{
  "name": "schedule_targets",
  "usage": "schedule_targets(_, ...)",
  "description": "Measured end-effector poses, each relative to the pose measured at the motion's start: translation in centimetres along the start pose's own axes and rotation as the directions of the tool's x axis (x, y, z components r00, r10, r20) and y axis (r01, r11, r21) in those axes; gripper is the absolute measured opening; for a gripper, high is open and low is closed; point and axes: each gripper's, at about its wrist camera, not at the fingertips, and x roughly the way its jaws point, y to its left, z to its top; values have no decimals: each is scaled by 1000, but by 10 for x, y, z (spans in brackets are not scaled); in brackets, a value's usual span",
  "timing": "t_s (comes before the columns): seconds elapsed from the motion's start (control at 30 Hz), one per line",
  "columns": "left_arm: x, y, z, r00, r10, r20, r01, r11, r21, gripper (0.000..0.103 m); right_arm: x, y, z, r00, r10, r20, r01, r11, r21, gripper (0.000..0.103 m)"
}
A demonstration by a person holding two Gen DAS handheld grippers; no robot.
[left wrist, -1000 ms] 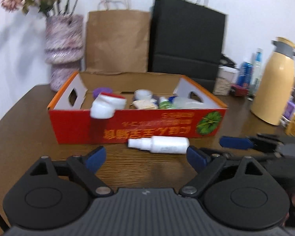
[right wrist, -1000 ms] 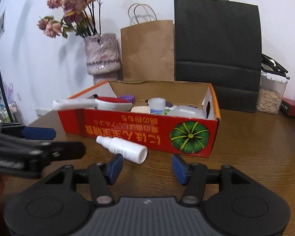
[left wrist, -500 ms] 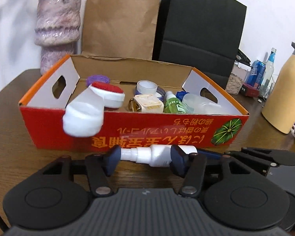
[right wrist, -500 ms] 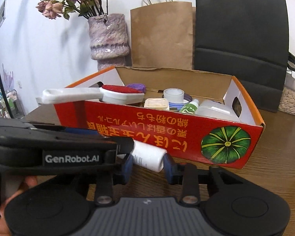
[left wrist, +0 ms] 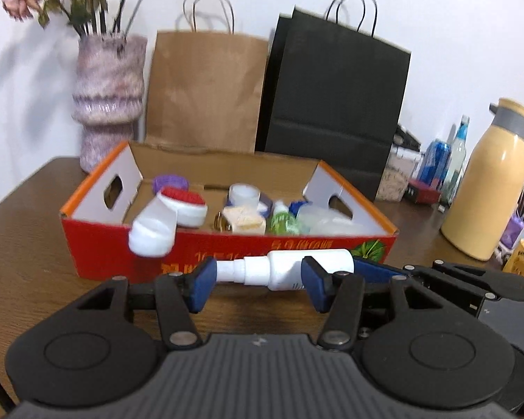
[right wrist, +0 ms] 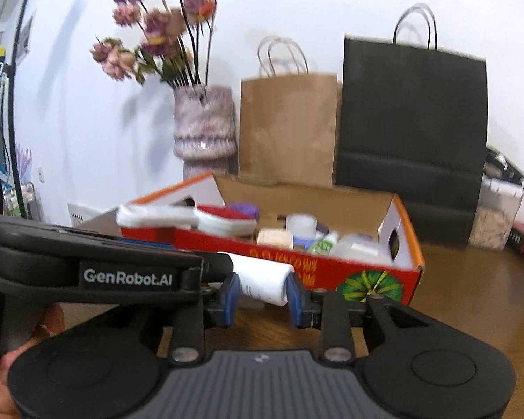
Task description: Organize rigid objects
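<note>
A white spray bottle [left wrist: 283,269] [right wrist: 262,281] hangs just above the wooden table, in front of the red cardboard box [left wrist: 104,244] [right wrist: 366,279]. My right gripper [right wrist: 262,295] is shut on its base end, both blue pads pressing the sides. My left gripper [left wrist: 259,274] has jaws closing. The bottle lies crosswise at its tips, nozzle by the left pad and body running behind the right finger. I see no squeeze there. The left gripper's housing [right wrist: 87,272] hides the nozzle in the right wrist view. A white brush with a red pad [left wrist: 178,206] overhangs the box's front wall.
The box holds several small bottles and jars. Behind it stand a mottled vase of dried flowers [left wrist: 108,104], a brown paper bag [left wrist: 206,94] and a black bag [left wrist: 335,111]. A yellow thermos [left wrist: 489,188] and cans stand at the right. A hand [right wrist: 3,366] grips the left tool.
The bottle lay on the table with both grippers open and apart. Both moved in and narrowed around it, the right one clamping its base, and it now sits higher against the box front.
</note>
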Motion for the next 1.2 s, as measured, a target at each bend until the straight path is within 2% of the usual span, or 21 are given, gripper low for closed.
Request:
schedule_targets(0.17,-10,-8,14,998,12,60,-11,1000,-22,54,-13,-1,13,996,-7,93,9,1000,-27,29)
schedule_targets(0.4,1,-14,38,993,30,114,-24,998,-50,54,-6,-12,28,987,-13,158,19,999,-34,29)
schedule_targets(0.63,33,-9,56,991,57,125,-47,996,-76,54,24,-21,43,985,-16,173,22,999,-33,29)
schedule_targets(0.8,60,-1,68,992,83,93,-73,991,-110,57,51,-33,52,988,0,157,3,1000,-19,30)
schedule_targets(0.87,67,6,72,988,136,79,-125,983,-131,85,60,-42,54,990,-27,140,27,1000,2,47)
schedule_targets(0.93,67,16,74,980,181,83,-165,973,-163,93,66,-52,53,992,-57,114,54,998,25,76)
schedule_targets(0.97,67,21,76,978,191,79,-175,969,-177,99,66,-57,53,992,-67,103,63,997,38,81)
schedule_targets(1.0,66,26,78,976,204,76,-186,964,-190,103,67,-62,53,993,-80,91,75,995,59,89)
schedule_targets(1.07,61,31,81,969,236,76,-217,955,-200,103,65,-70,53,991,-105,82,96,990,100,101)
schedule_targets(1.2,46,37,84,962,257,90,-235,950,-204,103,54,-78,54,991,-109,78,96,984,151,103)
